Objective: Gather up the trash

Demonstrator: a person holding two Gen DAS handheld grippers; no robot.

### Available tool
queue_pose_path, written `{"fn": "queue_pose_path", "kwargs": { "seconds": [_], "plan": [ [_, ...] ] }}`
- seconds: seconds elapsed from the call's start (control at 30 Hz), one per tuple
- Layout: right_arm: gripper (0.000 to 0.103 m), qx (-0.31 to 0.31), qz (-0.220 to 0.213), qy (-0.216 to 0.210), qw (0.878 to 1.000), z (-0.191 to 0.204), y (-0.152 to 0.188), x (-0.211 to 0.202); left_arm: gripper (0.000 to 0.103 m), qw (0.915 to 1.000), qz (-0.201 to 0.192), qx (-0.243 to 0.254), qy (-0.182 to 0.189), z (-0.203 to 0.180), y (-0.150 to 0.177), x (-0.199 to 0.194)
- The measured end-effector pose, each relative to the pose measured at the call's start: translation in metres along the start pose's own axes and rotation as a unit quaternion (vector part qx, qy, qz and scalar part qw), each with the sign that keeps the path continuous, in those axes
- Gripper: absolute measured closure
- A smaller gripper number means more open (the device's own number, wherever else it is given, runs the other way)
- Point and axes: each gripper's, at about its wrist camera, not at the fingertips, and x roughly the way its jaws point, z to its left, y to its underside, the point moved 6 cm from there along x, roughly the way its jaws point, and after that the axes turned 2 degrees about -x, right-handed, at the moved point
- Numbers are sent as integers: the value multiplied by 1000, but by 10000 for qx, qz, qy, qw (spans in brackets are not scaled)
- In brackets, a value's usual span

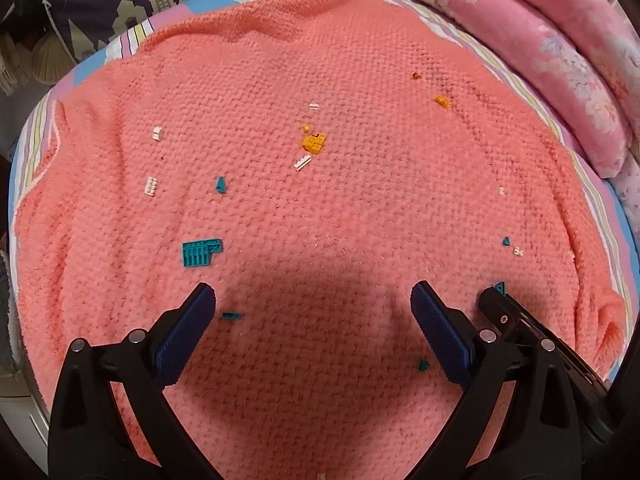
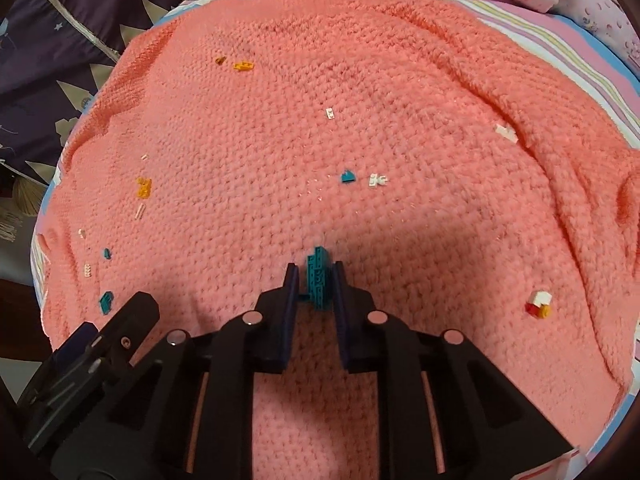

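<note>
While the right gripper [image 2: 316,280] clamps one teal brick [image 2: 319,280]: left gripper [image 1: 314,300] spread wide, two orange bits [image 2: 243,65] beyond.

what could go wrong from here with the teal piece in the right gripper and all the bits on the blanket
1. The right gripper pinches the teal toy brick assembly only near its fingertips; it looks built of several bricks and might slip or break apart.
2. The fuzzy coral knitted blanket is soft and wrinkled, so tiny pieces like the small white brick could sink in or get missed.
3. The open left gripper hovers near the flat teal brick plate and could nudge it.
</note>
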Motion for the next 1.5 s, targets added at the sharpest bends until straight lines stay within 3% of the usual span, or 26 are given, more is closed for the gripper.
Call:
{"fn": "queue_pose_path", "kwargs": {
  "seconds": [0.27, 0.47, 0.6, 0.8, 1.0, 1.27, 1.43, 1.47, 1.5],
  "plan": [
    [87, -286, -296, -173, 9990, 36, 9, -54, 8, 9987, -329, -363, 126, 30, 2, -58],
    [87, -901, -667, -508, 9924, 104, 24, -111, 8, 9914, -918, -929, 66, 85, 10, -131],
    [87, -1431, -868, -816, 9825, 162, 49, -147, 8, 9813, -1278, -1438, -52, 139, 25, -181],
    [87, -2261, -883, -1348, 9607, 252, 107, -183, 8, 9577, -1712, -2274, -416, 233, 68, -244],
    [87, -3138, -561, -1847, 9297, 339, 199, -198, 8, 9247, -1904, -3150, -973, 334, 143, -289],
    [87, -4165, 217, -2076, 8848, 415, 336, -185, 8, 8787, -1555, -4183, -1693, 447, 266, -305],
    [86, -4660, 569, -1844, 8635, 435, 397, -173, 8, 8614, -1255, -4553, -1868, 483, 316, -296],
    [84, -4712, 647, -1793, 8612, 437, 404, -170, 8, 8581, -1201, -4627, -1876, 488, 324, -293],
    [75, -4744, 679, -1700, 8611, 437, 408, -167, 8, 8552, -1185, -4672, -1907, 491, 330, -293]
  ]
}}
